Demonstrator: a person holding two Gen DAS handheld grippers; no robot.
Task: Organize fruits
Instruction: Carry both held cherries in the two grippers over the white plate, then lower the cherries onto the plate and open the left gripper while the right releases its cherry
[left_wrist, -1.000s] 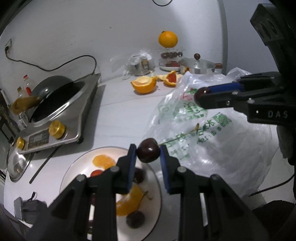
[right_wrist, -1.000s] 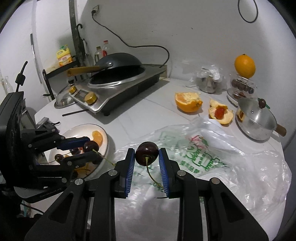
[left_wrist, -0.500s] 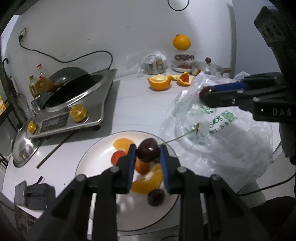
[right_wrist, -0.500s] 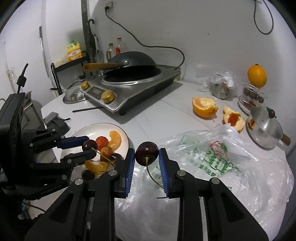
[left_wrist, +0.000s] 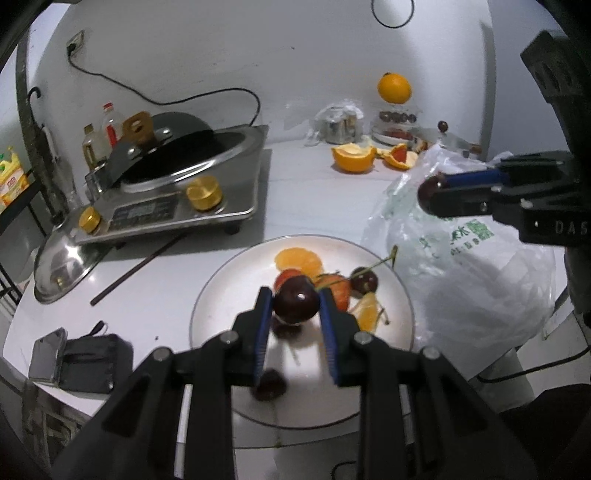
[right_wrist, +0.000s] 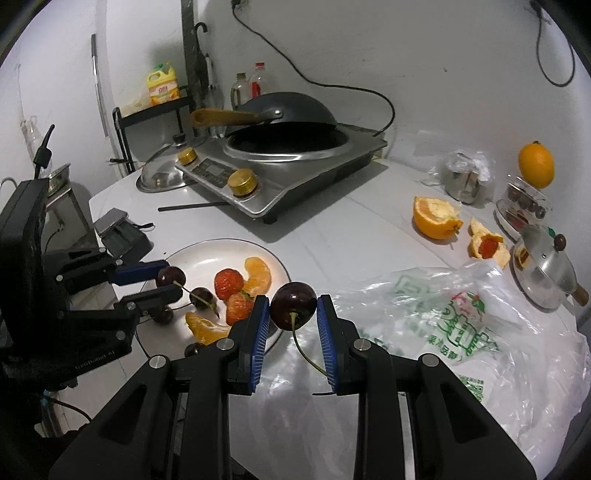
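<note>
1. The white worktop (right_wrist: 332, 221) carries everything; only the right wrist view shows the shelf with a yellow bottle (right_wrist: 161, 85) off at ten o'clock.
2. The induction cooker (left_wrist: 177, 192) with its dark wok sits at ten o'clock of the plate in the left view and at twelve o'clock in the right view.
3. The crumpled plastic bag (right_wrist: 461, 332) fills the right view's four o'clock; in the left view it lies at three o'clock of the plate.
4. The white plate (left_wrist: 229, 295) holds orange segments, strawberries and loose cherries; the right view shows two strawberries (right_wrist: 229, 278) clearly.
5. The left gripper (left_wrist: 296, 308) has its fingers clamped on a dark cherry (left_wrist: 296, 301) above the plate's middle.
6. The right gripper (right_wrist: 293, 314) has its fingers pinching a second cherry (right_wrist: 293, 305), stem hanging down, just past the plate's four o'clock rim, over the bag's edge.
</note>
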